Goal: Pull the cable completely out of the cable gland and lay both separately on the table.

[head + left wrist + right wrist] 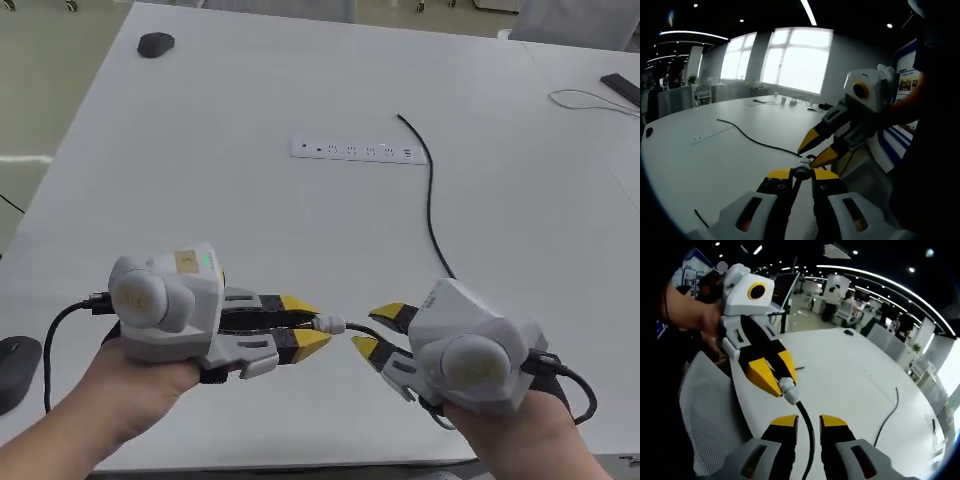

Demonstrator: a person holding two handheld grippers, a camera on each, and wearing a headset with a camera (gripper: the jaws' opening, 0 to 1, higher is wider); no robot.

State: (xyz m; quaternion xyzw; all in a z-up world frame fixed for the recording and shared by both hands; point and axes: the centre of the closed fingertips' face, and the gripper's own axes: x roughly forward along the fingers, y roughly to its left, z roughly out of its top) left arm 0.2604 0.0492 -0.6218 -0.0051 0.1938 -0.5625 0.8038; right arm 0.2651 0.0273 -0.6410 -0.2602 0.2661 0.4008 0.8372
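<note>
My left gripper (312, 322) is shut on a small grey-white cable gland (329, 324) and holds it above the near edge of the white table (250, 210). In the left gripper view, the gland (802, 169) sits pinched between that gripper's (802, 175) yellow tips. A black cable (431, 205) leaves the gland to the right and trails away across the table. My right gripper (376, 329) faces the gland, open, with the cable (807, 427) running through the gap of the right gripper (808, 421) untouched. The gland (788, 388) projects from the left gripper (765, 371) opposite.
A white power strip (358, 151) lies mid-table beside the cable's far end. A dark mouse (155, 44) sits far left, and another dark mouse (15, 368) lies at the near left edge. A thin white wire (590, 100) and a dark device (622, 88) are on the far right.
</note>
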